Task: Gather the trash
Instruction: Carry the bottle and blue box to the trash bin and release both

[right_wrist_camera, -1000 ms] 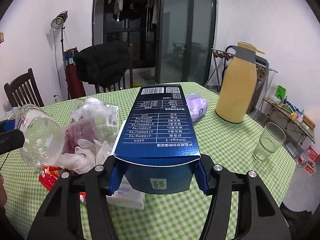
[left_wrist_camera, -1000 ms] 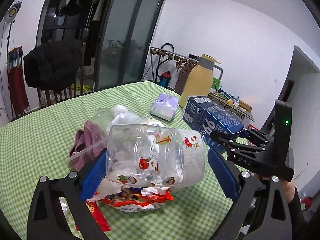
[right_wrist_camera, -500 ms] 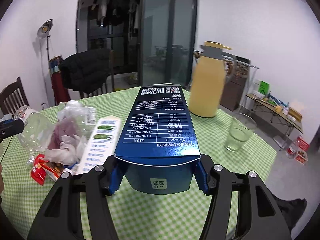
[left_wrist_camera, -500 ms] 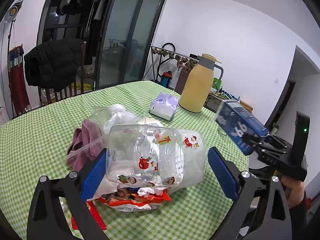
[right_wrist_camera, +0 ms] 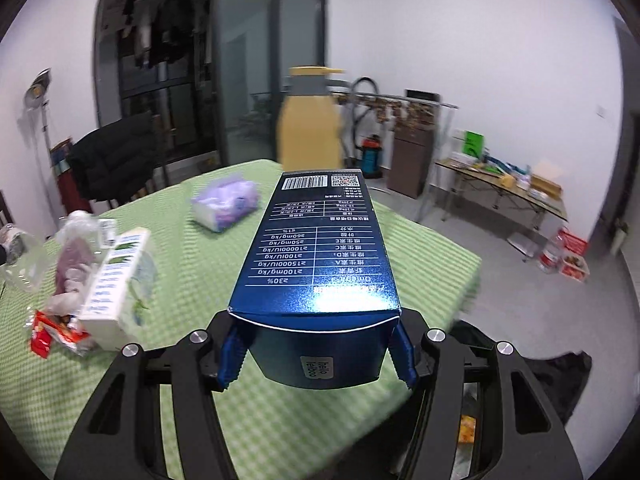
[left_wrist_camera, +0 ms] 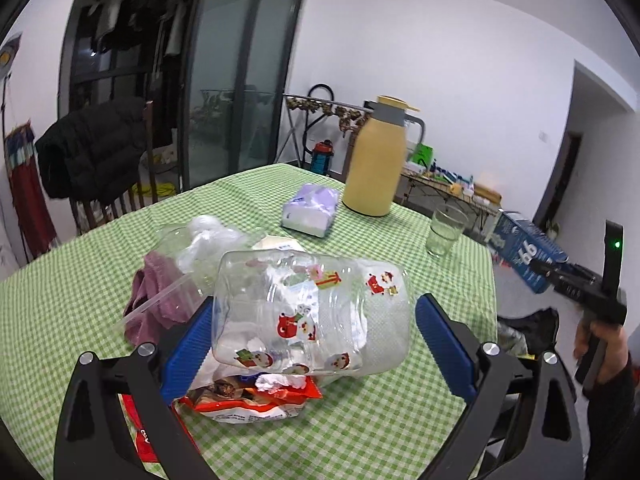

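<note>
The blue box [right_wrist_camera: 316,248] is clamped in the right gripper [right_wrist_camera: 316,354] and held past the table [right_wrist_camera: 432,264] edge; a black bag [right_wrist_camera: 560,376] lies at 4 o'clock, where release seems due. A clear jar [left_wrist_camera: 312,308] is clamped in the left gripper [left_wrist_camera: 312,344], over the litter at 6 o'clock

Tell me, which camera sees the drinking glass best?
The left wrist view: the drinking glass stands sharp and whole near the table's edge, right of the yellow jug. The right wrist view does not show it; the blue box fills its middle.
</note>
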The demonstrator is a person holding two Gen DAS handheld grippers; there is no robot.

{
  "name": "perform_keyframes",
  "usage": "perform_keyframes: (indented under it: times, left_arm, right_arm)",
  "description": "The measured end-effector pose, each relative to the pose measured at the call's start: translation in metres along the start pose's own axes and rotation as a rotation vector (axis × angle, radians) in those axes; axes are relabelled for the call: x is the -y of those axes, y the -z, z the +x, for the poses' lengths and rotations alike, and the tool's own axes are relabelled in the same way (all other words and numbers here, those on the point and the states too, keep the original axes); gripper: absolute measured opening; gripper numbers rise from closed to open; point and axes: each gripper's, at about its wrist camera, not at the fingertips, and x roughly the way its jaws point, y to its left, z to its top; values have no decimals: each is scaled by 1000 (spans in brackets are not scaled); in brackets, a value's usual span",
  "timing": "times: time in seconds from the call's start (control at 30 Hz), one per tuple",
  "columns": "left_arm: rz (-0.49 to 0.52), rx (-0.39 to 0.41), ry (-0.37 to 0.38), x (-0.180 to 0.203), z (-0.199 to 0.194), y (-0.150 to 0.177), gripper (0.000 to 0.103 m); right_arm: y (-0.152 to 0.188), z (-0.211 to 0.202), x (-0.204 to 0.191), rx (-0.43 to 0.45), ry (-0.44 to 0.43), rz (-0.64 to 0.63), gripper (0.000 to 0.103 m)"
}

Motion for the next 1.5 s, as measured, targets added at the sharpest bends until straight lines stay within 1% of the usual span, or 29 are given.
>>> perform_keyframes:
  times: [0.1,0.17,0.27,0.3,0.37,0.43,0.5,0.6,0.63,0.7,0.73,0.8,0.83,0.9,0.97,1.0,1.1,1.17,1.23,1.27,1.3,1.33,1.4,1.43,1.5]
  left_arm:
    - [11,-7,14,10,-3,0,94]
    - [14,3,31,19,-9,-1,94]
    - [3,8,69,35,-12,-4,94]
    - [16,5,85,46,-10,-8,94]
    - [53,-5,99,67,-5,-14,94]
    - [94,-14,123,94,4,-21,94]
    - [121,-30,155,121,18,-27,94]
    - [142,-53,184,154,39,-30,94]
    - [150,-67,205,169,49,-30,94]
    - [160,-92,245,196,67,-29,94]
    - [166,-102,259,205,73,-29,94]
    - [189,-131,289,232,91,-25,94]
    - [210,-155,308,251,105,-22,94]
    - [251,-195,319,279,122,-14,94]
    - [281,-233,340,310,139,-4,94]
    - [281,-260,360,327,150,2,94]
    - [298,-340,401,366,179,22,94]
    - [293,-387,415,388,199,35,94]
    - [288,-440,459,415,220,51,94]
    - [290,-454,470,427,228,58,91]
    - [299,-466,478,438,235,67,84]
    - [315,-497,480,453,246,79,80]
    - [333,-557,466,473,266,101,80]
    - [348,-565,472,480,270,109,80]
    - [378,-574,488,495,279,124,79]
  right_arm:
    - [16,-4,41,-23,40,48,58]
    - [31,-8,74,-47,76,85,58]
    - [51,-10,111,-108,142,85,58]
    - [62,-8,126,-147,176,78,58]
    - [79,-1,144,-205,195,94,58]
    - [102,9,166,-271,210,130,58]
    - [123,21,182,-334,210,160,58]
    - [156,44,214,-450,223,216,59]
    - [168,55,224,-503,217,230,59]
    - [188,72,234,-589,204,239,59]
    - [203,85,239,-653,225,233,59]
    - [225,101,247,-745,244,223,60]
    - [235,108,251,-777,239,229,61]
    - [254,122,257,-835,225,245,63]
    - [271,140,262,-884,273,234,67]
    - [274,145,264,-896,281,232,70]
    - [279,150,270,-900,231,237,70]
    - [277,146,276,-895,233,224,70]
    - [267,137,290,-853,226,247,70]
    - [259,130,298,-823,223,264,70]
    - [246,130,304,-798,227,276,70]
    - [237,124,313,-769,237,278,70]
    - [225,114,328,-719,255,278,71]
    - [218,109,334,-687,268,276,73]
    - [213,102,345,-654,269,283,73]
